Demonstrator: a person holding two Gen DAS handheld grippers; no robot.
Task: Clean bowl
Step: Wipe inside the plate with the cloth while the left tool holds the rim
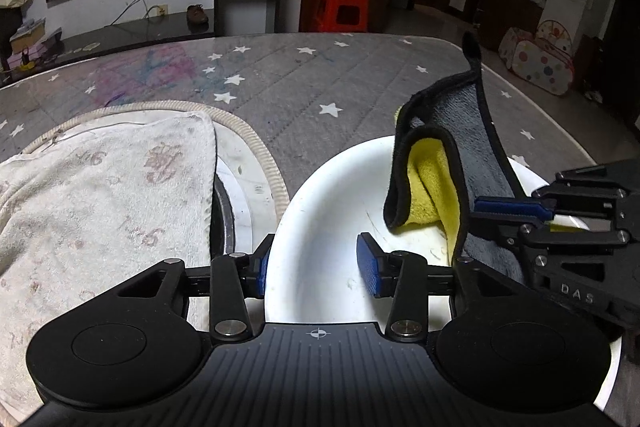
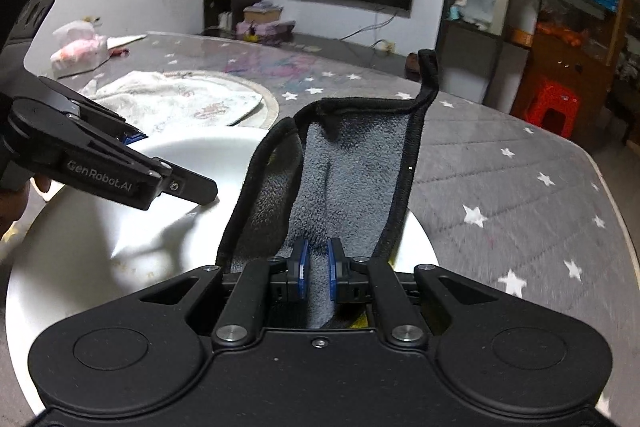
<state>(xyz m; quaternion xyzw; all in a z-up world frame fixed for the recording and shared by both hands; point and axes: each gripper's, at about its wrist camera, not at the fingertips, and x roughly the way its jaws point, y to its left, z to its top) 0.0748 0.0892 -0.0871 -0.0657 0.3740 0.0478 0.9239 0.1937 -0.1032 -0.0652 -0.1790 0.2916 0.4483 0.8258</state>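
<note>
Left claw [image 1: 318,263] nearest lens, jaws apart, straddling near rim of white bowl [image 1: 320,211], pads not pressing it. Right claw [image 2: 316,269] clamped on grey-and-yellow microfibre cloth [image 2: 344,187], cloth bunched over bowl interior ahead of it. Bowl sits on star-print table [image 1: 300,87]. Risk: unpinned bowl may skate or tip under wiping push; dangling cloth edge could snag left claw.
</note>
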